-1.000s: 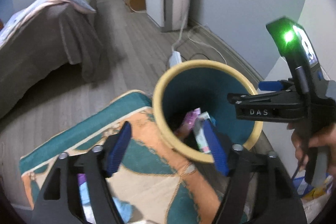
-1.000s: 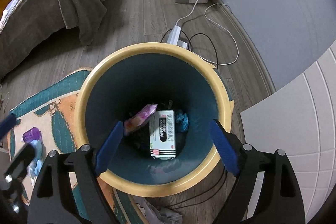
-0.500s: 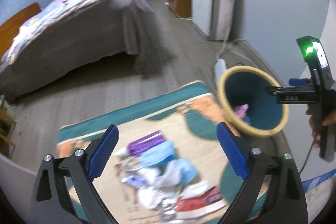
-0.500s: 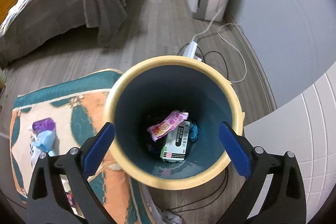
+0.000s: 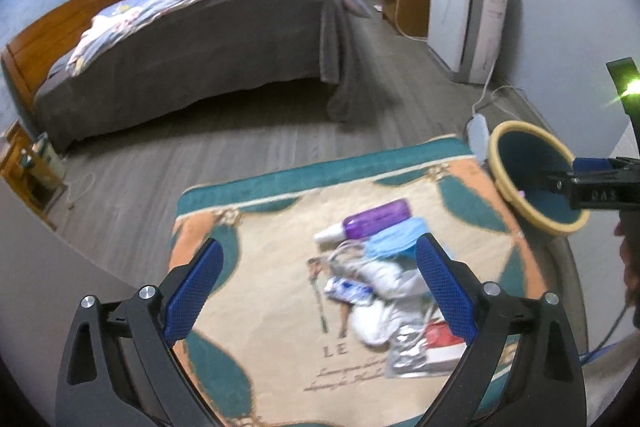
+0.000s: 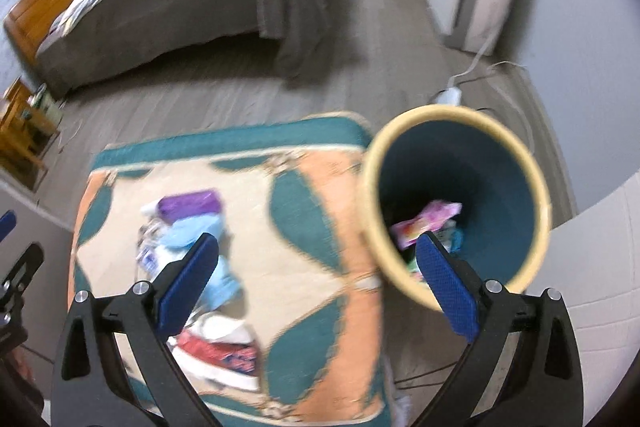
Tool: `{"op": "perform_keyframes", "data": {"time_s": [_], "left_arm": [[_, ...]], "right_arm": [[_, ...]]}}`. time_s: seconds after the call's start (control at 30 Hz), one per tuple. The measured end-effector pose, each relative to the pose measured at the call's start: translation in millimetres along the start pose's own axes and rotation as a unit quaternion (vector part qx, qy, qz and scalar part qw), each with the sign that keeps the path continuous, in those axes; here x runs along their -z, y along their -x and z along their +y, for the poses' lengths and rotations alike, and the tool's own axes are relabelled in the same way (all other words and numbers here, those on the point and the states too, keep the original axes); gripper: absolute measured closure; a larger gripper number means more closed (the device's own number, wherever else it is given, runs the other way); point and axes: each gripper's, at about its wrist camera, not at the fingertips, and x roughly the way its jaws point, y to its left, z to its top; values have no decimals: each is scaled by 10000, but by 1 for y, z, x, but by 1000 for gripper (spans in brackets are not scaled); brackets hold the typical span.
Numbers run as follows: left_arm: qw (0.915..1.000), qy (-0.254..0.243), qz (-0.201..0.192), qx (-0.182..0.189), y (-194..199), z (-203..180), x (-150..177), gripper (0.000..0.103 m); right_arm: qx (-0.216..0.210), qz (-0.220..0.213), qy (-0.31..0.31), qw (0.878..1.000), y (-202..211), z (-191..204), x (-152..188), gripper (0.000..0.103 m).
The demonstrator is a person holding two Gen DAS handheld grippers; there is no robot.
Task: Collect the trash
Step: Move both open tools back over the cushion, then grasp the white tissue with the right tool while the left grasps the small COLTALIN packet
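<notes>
Both the left gripper (image 5: 318, 291) and right gripper (image 6: 316, 285) apparently gape wide, empty.

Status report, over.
Both grippers, left and right, jaws open, empty. Trash pile on rug. Bin partly filled. Nothing in the way.

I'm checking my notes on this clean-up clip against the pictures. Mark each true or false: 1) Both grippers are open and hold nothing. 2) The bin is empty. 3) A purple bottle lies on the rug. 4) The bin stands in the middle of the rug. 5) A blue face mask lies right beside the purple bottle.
1) True: the left gripper and the right gripper are open, with nothing between the pads.
2) False: the bin holds a pink wrapper and other trash.
3) True: the purple bottle lies on the rug.
4) False: it stands at the rug's edge.
5) True: the blue face mask lies against it.
</notes>
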Motion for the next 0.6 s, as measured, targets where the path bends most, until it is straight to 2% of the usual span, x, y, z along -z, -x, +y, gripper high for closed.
{"op": "perform_keyframes", "data": {"time_s": [0.13, 0.3, 0.43, 0.6], "left_arm": [[9999, -50, 134, -64, -15, 14, 9, 7], [9991, 172, 376, 70, -37, 34, 13, 7], [9979, 320, 558, 49, -51, 48, 16, 7], [9972, 471, 589, 26, -58, 60, 16, 7]], "right_arm": [[32, 157, 462, 9988, -15, 31, 7, 6], [136, 339, 770, 9964, -39, 52, 11, 6], [-23, 482, 1007, 9937, -58, 74, 13, 6], [-123, 590, 1582, 9856, -72, 108, 20, 6]]}}
